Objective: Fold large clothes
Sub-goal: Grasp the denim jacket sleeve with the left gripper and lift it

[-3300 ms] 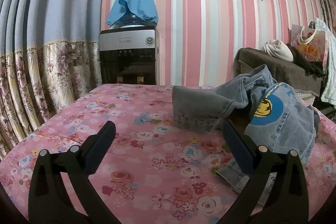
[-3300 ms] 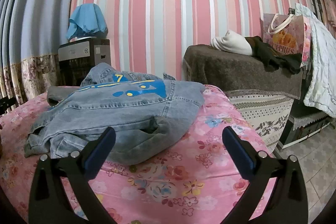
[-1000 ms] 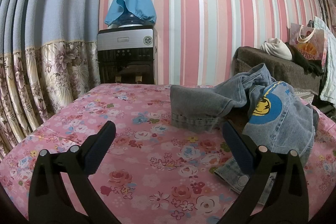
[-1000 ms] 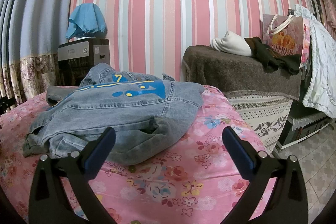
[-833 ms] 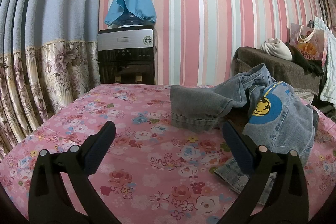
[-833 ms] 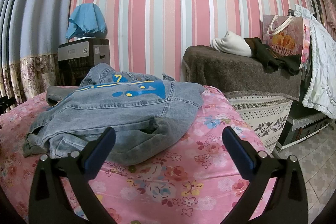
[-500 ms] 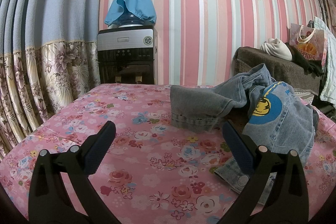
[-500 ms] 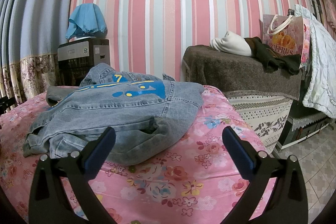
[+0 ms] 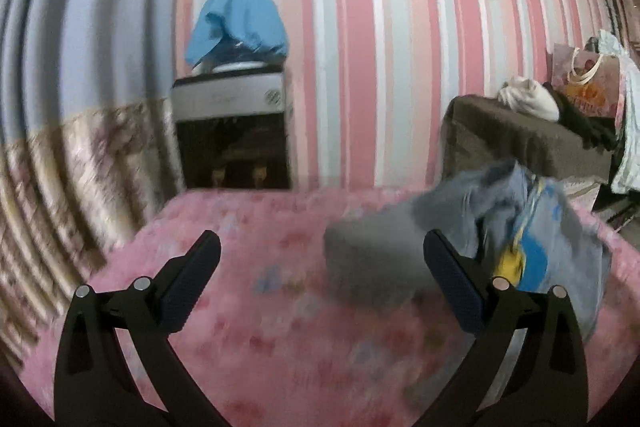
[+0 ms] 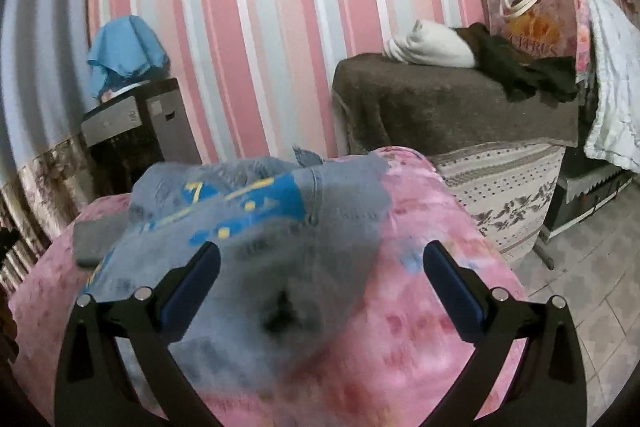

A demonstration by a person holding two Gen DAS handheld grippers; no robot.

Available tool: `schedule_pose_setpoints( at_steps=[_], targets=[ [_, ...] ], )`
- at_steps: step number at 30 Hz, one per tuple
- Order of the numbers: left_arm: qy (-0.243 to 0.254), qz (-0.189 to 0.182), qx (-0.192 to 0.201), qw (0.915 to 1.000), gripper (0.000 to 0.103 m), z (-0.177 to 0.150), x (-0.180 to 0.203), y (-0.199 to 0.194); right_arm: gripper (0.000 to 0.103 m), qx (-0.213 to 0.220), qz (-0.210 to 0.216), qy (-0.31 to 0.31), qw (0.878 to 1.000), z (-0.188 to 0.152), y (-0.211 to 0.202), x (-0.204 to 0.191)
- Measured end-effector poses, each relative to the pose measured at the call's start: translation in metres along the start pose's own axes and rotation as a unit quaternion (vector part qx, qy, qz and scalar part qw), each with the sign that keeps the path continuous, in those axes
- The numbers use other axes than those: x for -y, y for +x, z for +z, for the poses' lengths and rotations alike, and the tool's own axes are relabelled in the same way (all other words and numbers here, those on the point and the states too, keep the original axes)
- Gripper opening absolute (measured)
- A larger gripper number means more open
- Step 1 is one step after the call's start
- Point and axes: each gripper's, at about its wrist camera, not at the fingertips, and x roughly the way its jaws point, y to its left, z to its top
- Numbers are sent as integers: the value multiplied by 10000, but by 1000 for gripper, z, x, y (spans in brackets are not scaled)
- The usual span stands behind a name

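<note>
A crumpled blue denim jacket (image 10: 256,227) with blue and yellow print lies in a heap on the pink floral table cover (image 10: 420,307). In the left wrist view the denim jacket (image 9: 500,227) sits at the right, a sleeve stretching toward the middle. My left gripper (image 9: 320,267) is open above the bare cover, left of the jacket, holding nothing. My right gripper (image 10: 320,267) is open too, raised over the jacket's near edge with nothing between its fingers. Both views are blurred by motion.
A water dispenser (image 9: 232,131) under a blue cloth (image 9: 236,23) stands behind the table by the striped wall. A brown-covered couch (image 10: 452,107) with a white bundle, dark clothes and a gift bag (image 10: 532,15) lies to the right. Tiled floor (image 10: 592,287) shows past the table's right edge.
Both grippers were still until half a second ago and have now risen and moved; the views are blurred. The right wrist view now looks down on the jacket from higher. The jacket itself lies unchanged.
</note>
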Motion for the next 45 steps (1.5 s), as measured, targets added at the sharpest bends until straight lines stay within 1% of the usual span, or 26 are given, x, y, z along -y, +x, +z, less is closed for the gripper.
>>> schedule_pose_setpoints(
  at_steps=[2,3,5,6,8,10,12,13,15,16,18,21,22,24,26,28,29,30,31,32,33,36,39,42,45],
  targets=[
    [89,-160,44,9998,100,22,6,17,101,-269,177,-16,9995,14,27,-10],
    [166,-193,83,9996,100,30,11,26,101,-334,256,-23,9991,18,36,-13],
    [307,-185,-72,9993,100,39,21,58,101,-485,352,-65,9982,22,55,-23],
    [309,-238,-213,9990,100,38,24,73,101,-530,388,-93,9978,21,62,-27],
    [112,-365,-687,9969,100,28,24,103,101,-585,406,-125,9974,18,70,-31],
    [-170,-657,-1053,9921,100,10,19,120,101,-669,362,-117,9970,14,76,-31],
    [-307,-811,-1320,9875,100,-8,17,125,101,-691,373,-107,9969,12,75,-29],
    [-407,-926,-1331,9859,100,-14,15,120,101,-648,340,-120,9972,10,71,-27],
    [-571,-1131,-1207,9846,100,-21,13,103,101,-569,300,-134,9978,7,63,-24],
    [-545,-1248,-1157,9839,100,-23,16,92,101,-562,286,-121,9979,4,59,-22],
    [-353,-1258,-1061,9857,100,-29,25,76,101,-562,260,-84,9980,0,54,-20],
    [39,-1289,-1109,9854,100,-37,44,70,101,-597,328,-42,9977,-7,51,-21],
    [299,-1180,-1104,9864,100,-40,54,73,101,-624,338,-34,9975,-10,52,-22],
    [657,-957,-1195,9860,100,-45,64,84,101,-685,386,-20,9969,-15,55,-24],
    [707,-917,-1316,9845,100,-48,70,100,101,-755,393,-31,9964,-18,59,-27],
    [765,-828,-1322,9848,100,-44,73,116,101,-783,424,-27,9960,-19,60,-29],
    [767,-808,-1307,9851,93,-42,73,122,101,-776,417,-35,9961,-18,60,-30],
    [742,-837,-1308,9851,73,-40,73,127,101,-775,424,-40,9961,-18,60,-32],
    [697,-925,-1403,9833,62,-37,71,136,101,-776,429,-38,9961,-18,60,-32],
    [608,-978,-1504,9819,45,-36,67,143,101,-793,422,-38,9960,-18,61,-33],
    [398,-1080,-1567,9809,30,-35,59,150,101,-818,405,-44,9958,-17,62,-33],
    [87,-1047,-1498,9831,22,-29,38,153,101,-874,339,-69,9956,-16,66,-34],
    [-166,-755,-1047,9915,21,-14,-1,137,101,-937,284,-46,9952,-15,70,-33],
    [-254,-642,-904,9935,21,-2,-29,122,101,-969,330,10,9947,-15,72,-35],
    [-473,-351,-671,9960,21,9,-68,98,101,-954,394,-19,9947,-15,70,-43]
  ],
)
